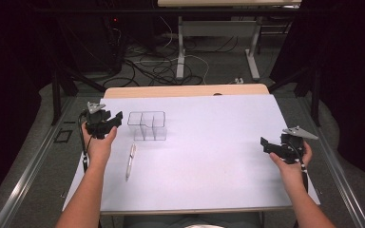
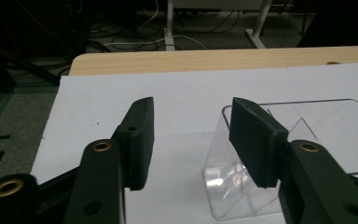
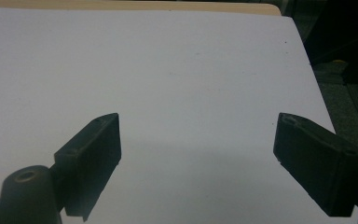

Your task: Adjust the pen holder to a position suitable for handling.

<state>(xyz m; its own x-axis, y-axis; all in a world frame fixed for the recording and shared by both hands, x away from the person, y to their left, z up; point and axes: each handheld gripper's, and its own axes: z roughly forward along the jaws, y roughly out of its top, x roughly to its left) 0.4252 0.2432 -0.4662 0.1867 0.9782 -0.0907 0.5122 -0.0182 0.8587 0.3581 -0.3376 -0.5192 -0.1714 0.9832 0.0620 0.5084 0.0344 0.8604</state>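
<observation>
Lying across the frame's middle: white worktop point(image 1: 209, 156). Standing left of centre: clear acrylic organiser point(image 1: 147, 125). Resting below it: pen point(image 1: 130, 160). Hovering beside the organiser, half-spread, empty: left tongs point(image 1: 115, 119). Waiting at right, spread, empty: right tongs point(image 1: 266, 145). Judging next: lowering onto the pen.

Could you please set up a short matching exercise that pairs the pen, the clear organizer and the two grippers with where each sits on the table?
Things:
1. pen
2. clear organizer
3. left gripper
4. right gripper

Places:
A. near the table's right edge, jaws wide over bare white surface
B. lying flat in front of the organizer
C. just left of the organizer, jaws apart with nothing between them
D. upright, left of centre

Pairs: 1-B, 2-D, 3-C, 4-A
</observation>
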